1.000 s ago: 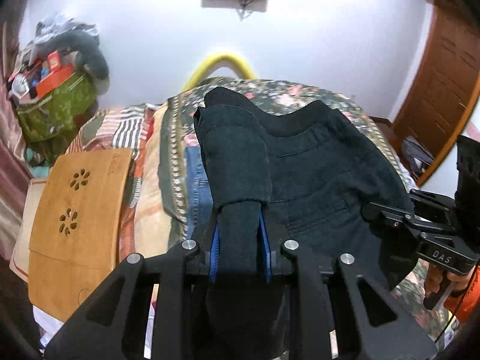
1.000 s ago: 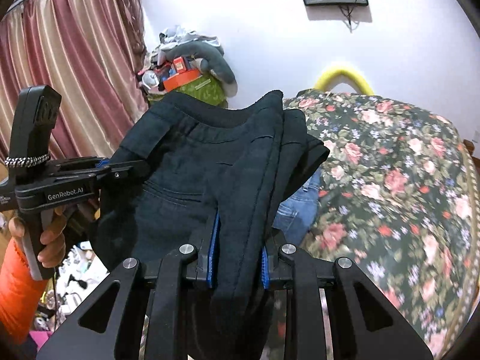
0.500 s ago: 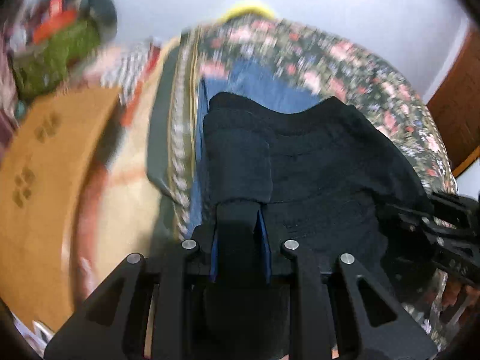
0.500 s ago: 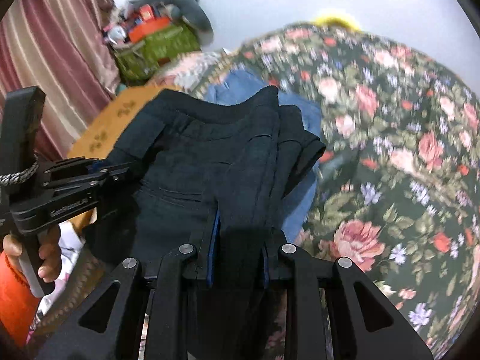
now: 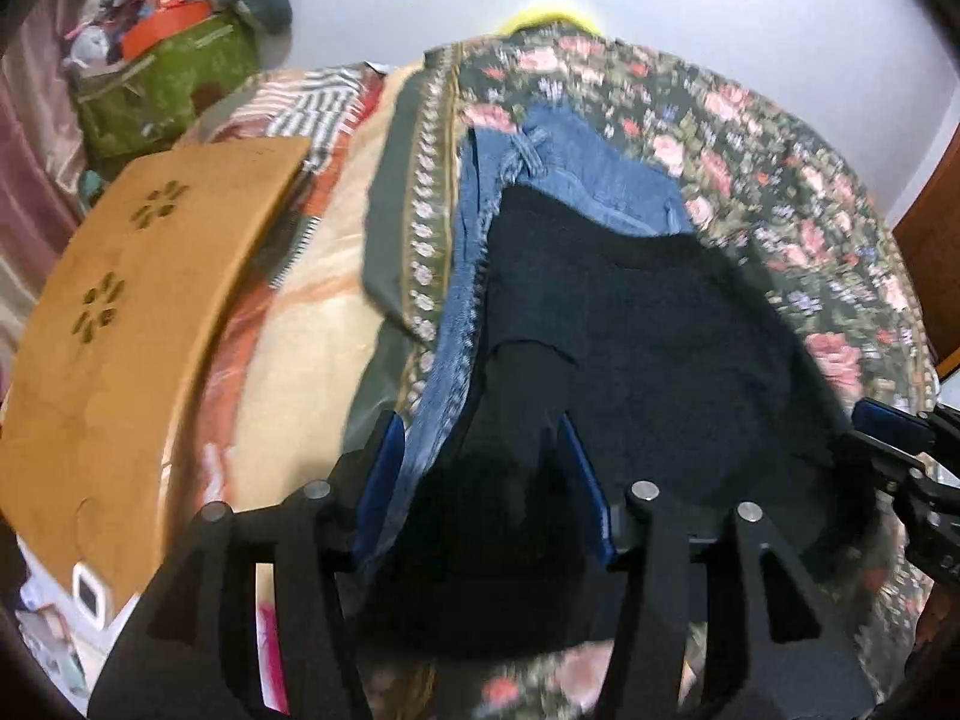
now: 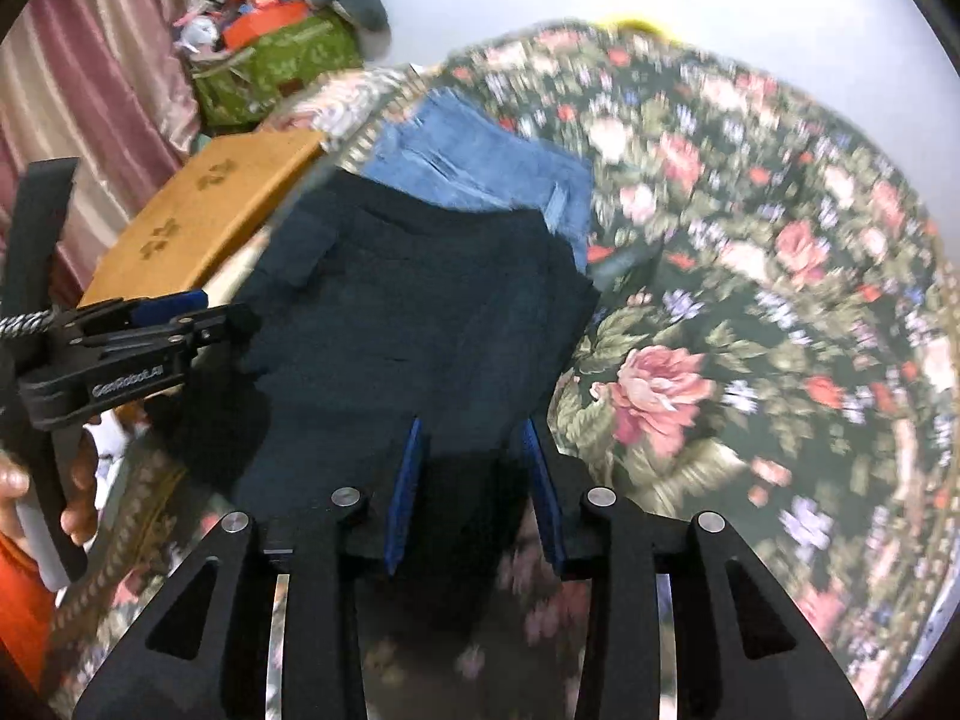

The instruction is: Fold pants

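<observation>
Dark denim-like pants [image 5: 630, 330] lie folded flat on the bed [image 6: 750, 240], stacked partly over blue jeans [image 5: 576, 174]. Left tongs [image 5: 480, 480] are spread wide with nothing clamped, near edge of the cloth between the pads; right tongs [image 6: 474, 480] likewise apart, holding nothing. Fabric looks soft, limp, moderately heavy, multi-layer, so it should sag and slide off the stack if pulled by one corner. Best hold, I'd say: pinch all layers at both near corners together.

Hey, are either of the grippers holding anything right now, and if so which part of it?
Nothing is held. The left gripper and right gripper are both open, and the black pants lie on the jeans.
</observation>
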`<state>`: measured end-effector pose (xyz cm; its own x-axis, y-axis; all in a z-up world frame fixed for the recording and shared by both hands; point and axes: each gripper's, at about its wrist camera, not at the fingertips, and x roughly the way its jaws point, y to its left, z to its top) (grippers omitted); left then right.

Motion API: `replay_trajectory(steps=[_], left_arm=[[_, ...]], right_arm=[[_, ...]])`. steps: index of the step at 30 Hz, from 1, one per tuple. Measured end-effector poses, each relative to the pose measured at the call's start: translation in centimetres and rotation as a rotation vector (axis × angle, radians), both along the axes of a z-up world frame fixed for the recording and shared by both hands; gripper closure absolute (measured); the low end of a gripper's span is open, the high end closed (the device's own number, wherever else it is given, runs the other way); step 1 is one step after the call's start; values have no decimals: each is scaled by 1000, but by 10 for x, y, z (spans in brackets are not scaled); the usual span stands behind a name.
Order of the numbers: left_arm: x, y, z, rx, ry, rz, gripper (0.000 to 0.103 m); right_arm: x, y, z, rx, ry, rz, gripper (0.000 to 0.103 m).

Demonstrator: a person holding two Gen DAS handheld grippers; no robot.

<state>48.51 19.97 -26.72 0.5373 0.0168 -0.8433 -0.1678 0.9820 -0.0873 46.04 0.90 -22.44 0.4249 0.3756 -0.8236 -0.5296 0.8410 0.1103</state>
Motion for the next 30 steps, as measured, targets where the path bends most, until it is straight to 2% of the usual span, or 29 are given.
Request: replay_trajectory(steps=[3, 6, 9, 12, 16, 22, 25, 27, 28, 30], left_arm=[[-30, -4, 38, 49, -66, -5, 50], [-69, -10, 84, 89, -162, -7, 50], [-116, -22, 132, 90, -258, -35, 50], [-162, -37, 175, 124, -352, -59, 50], [-226, -63, 223, 196, -486, -87, 50], [-310, -90, 271, 204, -652, -106, 50], [-344, -99, 282, 204, -707, -100, 50], [-364, -103, 285, 199, -741, -95, 48], [-372, -104, 286, 190, -750, -97, 41], [-386, -106, 286, 179, -765, -90, 29]], right_arm=[[-24, -10, 30, 52, -43, 23, 71], [-59, -20, 66, 89, -126, 49, 71], [-97, -34, 107, 145, -227, 61, 71], [-143, -51, 151, 214, -346, 68, 71], [-199, -70, 195, 305, -467, 81, 71], [-274, -90, 231, 400, -623, 65, 71], [-301, -94, 234, 421, -660, 55, 61], [-314, -96, 234, 424, -689, 42, 49], [-322, -99, 234, 427, -705, 30, 47], [-331, -102, 235, 431, -715, 22, 36]])
